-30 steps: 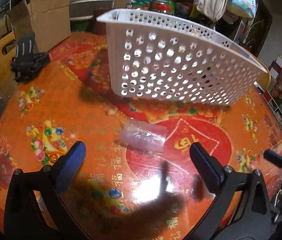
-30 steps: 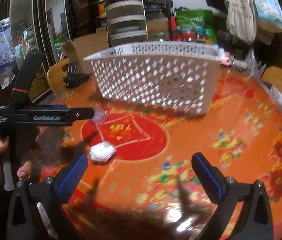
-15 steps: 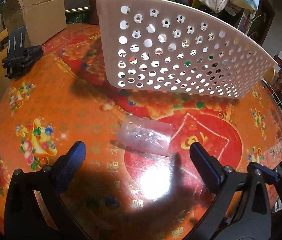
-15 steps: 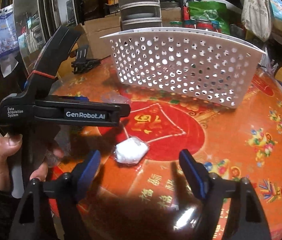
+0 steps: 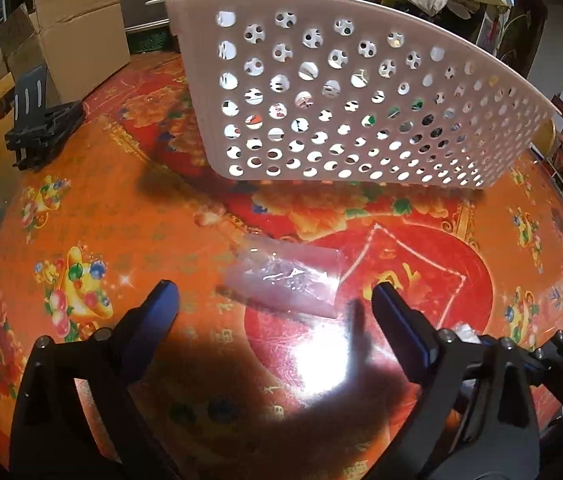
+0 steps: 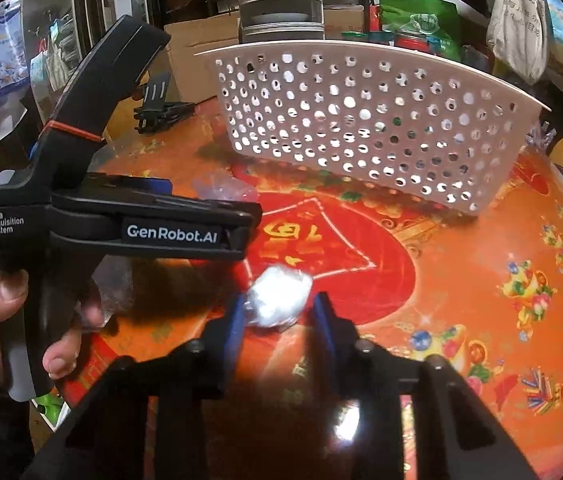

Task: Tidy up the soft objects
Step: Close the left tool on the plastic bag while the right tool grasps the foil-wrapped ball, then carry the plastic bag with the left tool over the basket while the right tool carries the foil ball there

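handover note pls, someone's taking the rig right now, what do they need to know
Right claw: closed around the small white plastic-wrapped soft packet, still on the red and orange patterned table.
Left claw: open, empty, poised just short of the clear crinkly plastic pouch lying flat on the table.
White perforated plastic basket: stands behind both items; contents unclear.
Done: packet gripped.
Left: likely lift the packet into the basket, then grasp and move the pouch.

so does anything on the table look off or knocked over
Yes: the white perforated basket is tipped, its holed base facing both cameras instead of lying flat on the table. The clear packet and the white wrapped bundle lie loose outside it.
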{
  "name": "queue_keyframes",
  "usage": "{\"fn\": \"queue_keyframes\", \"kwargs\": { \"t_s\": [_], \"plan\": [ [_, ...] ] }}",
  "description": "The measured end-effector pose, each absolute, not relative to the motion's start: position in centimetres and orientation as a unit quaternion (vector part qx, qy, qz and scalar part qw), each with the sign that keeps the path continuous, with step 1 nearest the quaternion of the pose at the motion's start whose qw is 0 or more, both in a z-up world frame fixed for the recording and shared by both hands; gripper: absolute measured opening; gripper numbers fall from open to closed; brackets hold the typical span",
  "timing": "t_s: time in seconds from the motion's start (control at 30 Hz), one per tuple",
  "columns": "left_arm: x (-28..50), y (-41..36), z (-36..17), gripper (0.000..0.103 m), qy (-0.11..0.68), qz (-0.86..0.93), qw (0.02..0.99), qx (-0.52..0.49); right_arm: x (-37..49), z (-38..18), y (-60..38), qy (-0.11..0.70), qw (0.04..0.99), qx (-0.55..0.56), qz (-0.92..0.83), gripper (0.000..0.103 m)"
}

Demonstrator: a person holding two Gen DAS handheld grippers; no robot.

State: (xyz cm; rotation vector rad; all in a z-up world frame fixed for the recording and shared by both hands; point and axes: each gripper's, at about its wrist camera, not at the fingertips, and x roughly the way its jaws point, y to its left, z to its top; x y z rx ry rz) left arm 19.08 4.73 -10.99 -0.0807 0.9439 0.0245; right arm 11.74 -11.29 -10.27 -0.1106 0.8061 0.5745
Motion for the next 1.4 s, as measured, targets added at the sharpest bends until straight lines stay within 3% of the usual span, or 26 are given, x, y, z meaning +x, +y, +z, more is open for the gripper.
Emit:
{"fn": "queue_keyframes", "kwargs": {
  "t_s": [0.13,0.3,0.4,1.4],
  "plan": [
    [19.0,4.1,-10.9,0.084,0.452,0.017,0.891,-0.023,11.6,-10.3,-12.2,0.383,0.882,-0.053,0.271,0.028],
    [18.7,3.6,-10.5,0.056,0.441,0.014,0.897,-0.021,11.6,-10.2,-13.4,0.377,0.886,-0.049,0.267,0.027],
    [18.6,3.4,-10.3,0.051,0.439,0.011,0.898,-0.022,11.5,-10.1,-14.2,0.375,0.888,-0.045,0.263,0.027],
    [11.7,5.7,-5.4,0.050,0.372,0.045,0.925,-0.059,13.2,-7.7,-19.6,0.340,0.914,-0.036,0.220,0.027]
  ]
}}
